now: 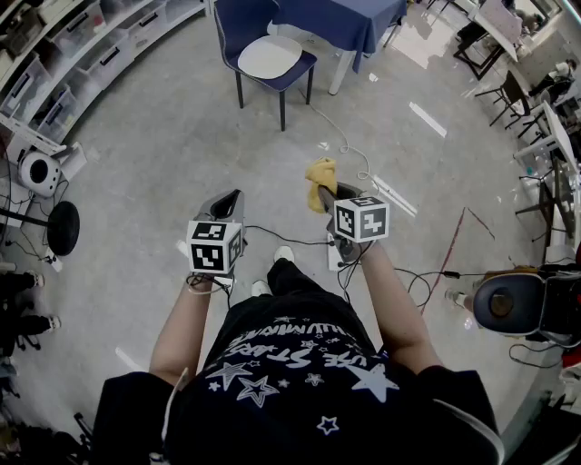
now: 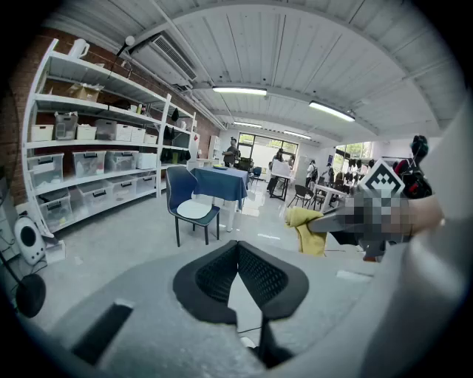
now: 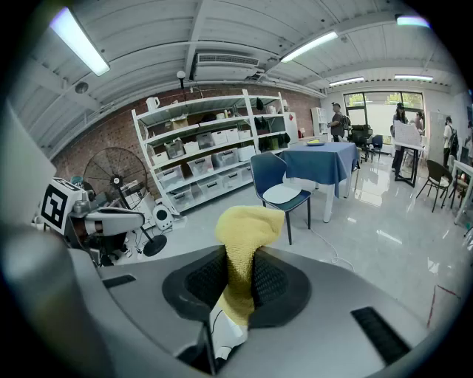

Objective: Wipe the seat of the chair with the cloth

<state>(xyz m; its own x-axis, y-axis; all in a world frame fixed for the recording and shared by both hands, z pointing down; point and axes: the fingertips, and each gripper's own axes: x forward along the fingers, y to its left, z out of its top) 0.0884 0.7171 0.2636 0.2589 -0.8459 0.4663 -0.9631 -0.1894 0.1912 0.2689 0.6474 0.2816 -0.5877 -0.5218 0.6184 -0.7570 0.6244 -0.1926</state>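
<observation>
Left of the chair (image 1: pixel 241 22), the storage shelves (image 1: pixel 91 45) run along the wall. Nearer to me, well short of the chair and a little to its left, I hold the left gripper (image 2: pixel 238 249) over the grey floor (image 1: pixel 163 154), its jaws pressed together at the tips with nothing between them. The chair itself is blue with a pale round seat pad (image 1: pixel 270 56), backed up against the blue-covered table (image 1: pixel 345 20). Right of it, and just as far short of it, the right gripper (image 3: pixel 235 275) pinches the yellow cloth (image 3: pixel 245 235). The cloth stands up out of the jaws and flops over at the top, well apart from the seat.
</observation>
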